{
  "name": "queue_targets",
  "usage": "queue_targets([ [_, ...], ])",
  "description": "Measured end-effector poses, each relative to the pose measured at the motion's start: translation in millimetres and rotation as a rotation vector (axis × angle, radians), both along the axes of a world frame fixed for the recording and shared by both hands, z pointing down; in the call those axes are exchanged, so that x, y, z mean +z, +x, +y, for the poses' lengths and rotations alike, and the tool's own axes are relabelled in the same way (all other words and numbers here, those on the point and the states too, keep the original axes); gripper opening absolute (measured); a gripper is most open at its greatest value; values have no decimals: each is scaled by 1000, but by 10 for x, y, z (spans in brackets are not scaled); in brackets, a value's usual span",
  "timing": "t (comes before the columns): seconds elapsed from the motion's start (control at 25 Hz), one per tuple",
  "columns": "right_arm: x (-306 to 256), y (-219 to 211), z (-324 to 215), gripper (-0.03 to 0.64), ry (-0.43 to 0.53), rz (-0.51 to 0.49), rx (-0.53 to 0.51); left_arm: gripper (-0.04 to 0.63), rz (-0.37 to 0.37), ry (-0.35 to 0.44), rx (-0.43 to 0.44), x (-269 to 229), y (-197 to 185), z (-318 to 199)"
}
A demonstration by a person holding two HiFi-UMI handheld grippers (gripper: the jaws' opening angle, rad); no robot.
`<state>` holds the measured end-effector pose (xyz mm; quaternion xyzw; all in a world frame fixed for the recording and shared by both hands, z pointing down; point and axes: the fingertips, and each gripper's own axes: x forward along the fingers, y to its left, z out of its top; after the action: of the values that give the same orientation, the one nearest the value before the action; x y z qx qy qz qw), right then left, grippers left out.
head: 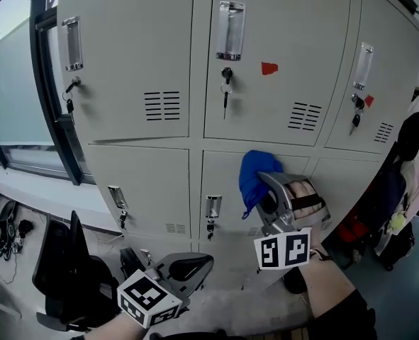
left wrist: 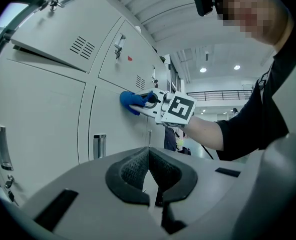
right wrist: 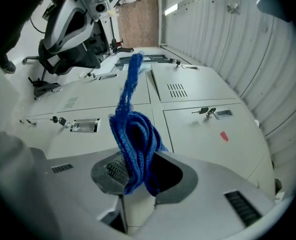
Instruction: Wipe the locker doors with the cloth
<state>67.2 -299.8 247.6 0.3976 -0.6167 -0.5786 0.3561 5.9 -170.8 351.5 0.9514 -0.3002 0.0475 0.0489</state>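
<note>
A bank of grey locker doors fills the head view. A blue cloth is bunched against the upper part of the lower middle door. My right gripper is shut on it, and in the right gripper view the cloth hangs out between the pads, its tail toward the doors. My left gripper is low and left, apart from the lockers, shut with nothing held. The left gripper view shows its own jaws closed, and beyond them the right gripper with the cloth on the door.
Metal handles and hanging keys stick out of the doors; a red sticker marks the upper middle one. A black office chair stands at lower left under a window. Clothes and bags hang at the right.
</note>
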Motion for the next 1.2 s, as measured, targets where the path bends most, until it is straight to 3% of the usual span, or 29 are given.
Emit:
queue_targets([
  [0.2,286,19,-81,101,-50,8,2,6,-3,-12,-13,48,-23,-25],
  [0.52,1372,17,-148,101,-205,6,-21,6,-22,-35,-32,142,-41,-102],
  [1.2,3375,81,-142,101,-529,115,-41,6,-84,-86,-113,355,-213,-282],
])
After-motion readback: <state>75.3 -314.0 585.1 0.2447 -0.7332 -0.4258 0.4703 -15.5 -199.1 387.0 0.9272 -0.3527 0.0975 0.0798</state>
